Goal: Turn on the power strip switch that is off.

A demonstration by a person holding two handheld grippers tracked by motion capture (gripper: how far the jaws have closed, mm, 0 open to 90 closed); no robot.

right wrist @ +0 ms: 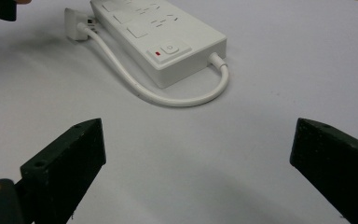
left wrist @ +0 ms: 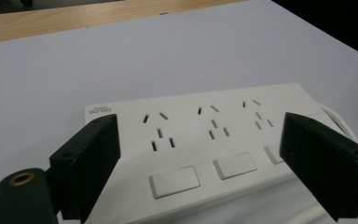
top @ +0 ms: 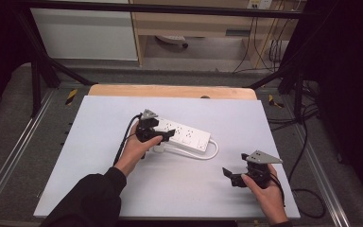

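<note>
White bench [top: 123, 189] with a wooden strip along its far edge; dark frame rails, a pale cabinet and loose floor cables behind it. White power strip [top: 185, 134] lies flat near bench centre, long axis running from near-left to far-right in the high view; everything below is placed relative to it.

Left gripper [top: 166, 134], held in the left hand [top: 137, 150], sits at the strip's left end. In the left gripper view its jaws are spread wide, one on each side of the strip [left wrist: 205, 149], pads clear of the casing, nothing pinched. Three socket groups and a row of white rocker buttons [left wrist: 174, 181] show between the jaws.

White cord [top: 203, 155] leaves the strip's right end, loops round on the near side and runs back along the strip to a white plug [right wrist: 73, 25] lying on the bench just beside the strip's near-left side. Main switch [right wrist: 168, 49] with a small red mark sits at the cord end of the strip.

Right gripper [top: 231, 176], in the right hand [top: 267, 196], is well apart from the strip, on its near-right side, low over bare bench. Its jaws are spread wide and hold nothing; they point toward the strip's cord end.
</note>
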